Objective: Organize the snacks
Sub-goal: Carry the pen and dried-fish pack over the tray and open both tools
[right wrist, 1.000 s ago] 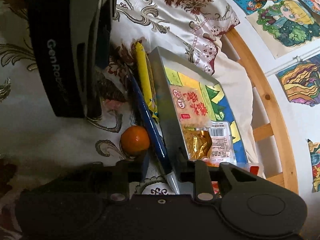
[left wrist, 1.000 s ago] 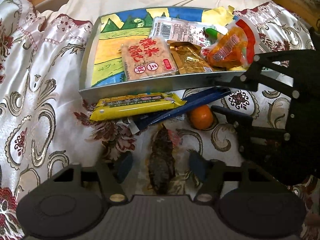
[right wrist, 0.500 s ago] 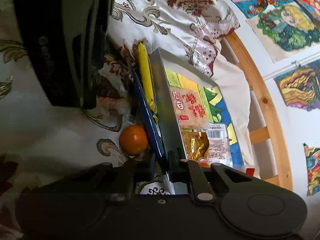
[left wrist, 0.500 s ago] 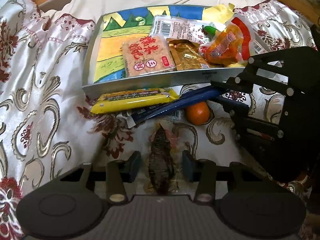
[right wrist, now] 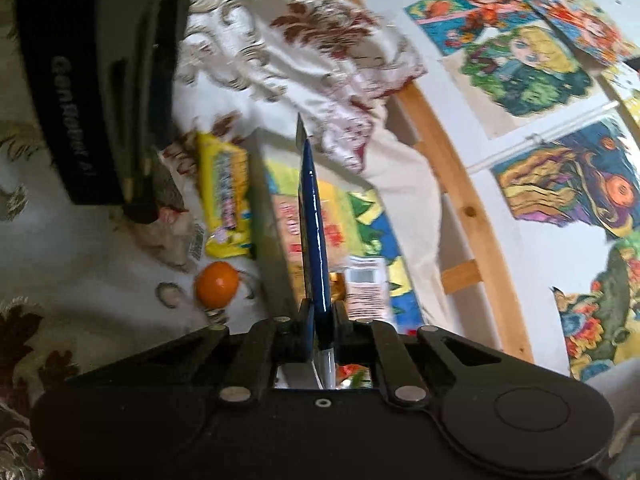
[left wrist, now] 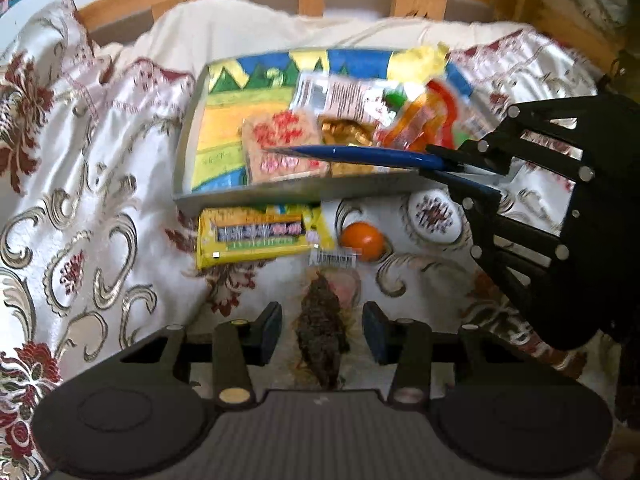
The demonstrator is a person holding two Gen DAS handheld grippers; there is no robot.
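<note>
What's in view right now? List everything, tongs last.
blue packet: 1, dark blue, long and flat, clamped in right tongs, raised over the tray
tray: 1, grey rim, painted landscape floor, on the bedspread
snack packs in tray: about four, pink, gold, white, orange-red; blurred
yellow packet: 1, yellow, on bedspread just in front of the tray
orange: 1, orange, beside the yellow packet
dark snack: 1, brown in clear wrap, between left tongs' fingers
bedspread: 1, white with red-gold flowers
drawings: several, multicoloured, on wall
left tongs: black, around dark snack
right tongs: black, shut
</note>
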